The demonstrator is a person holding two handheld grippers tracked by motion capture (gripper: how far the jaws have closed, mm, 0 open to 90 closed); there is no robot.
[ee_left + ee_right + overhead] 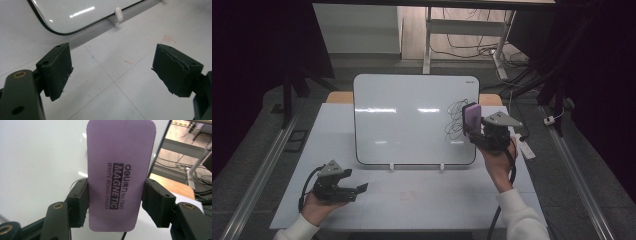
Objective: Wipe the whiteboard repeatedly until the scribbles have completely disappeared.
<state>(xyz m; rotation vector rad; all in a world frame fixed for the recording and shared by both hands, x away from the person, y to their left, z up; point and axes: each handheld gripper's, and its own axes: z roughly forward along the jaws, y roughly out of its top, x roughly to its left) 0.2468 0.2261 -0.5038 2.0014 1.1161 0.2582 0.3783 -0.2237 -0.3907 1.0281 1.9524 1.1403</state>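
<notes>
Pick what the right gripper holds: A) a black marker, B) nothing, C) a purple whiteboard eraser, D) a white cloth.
C: the right gripper has its jaws clamped on both sides of a purple eraser printed "MAGNETIC WHITE BOARD ERASER", held up at the whiteboard.

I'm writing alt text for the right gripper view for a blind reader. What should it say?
A purple whiteboard eraser, printed "deli MAGNETIC WHITE BOARD ERASER", is clamped upright between the two black jaws of the right tongs. Behind it stands a white board; a wooden floor with cables shows at the right.
</notes>
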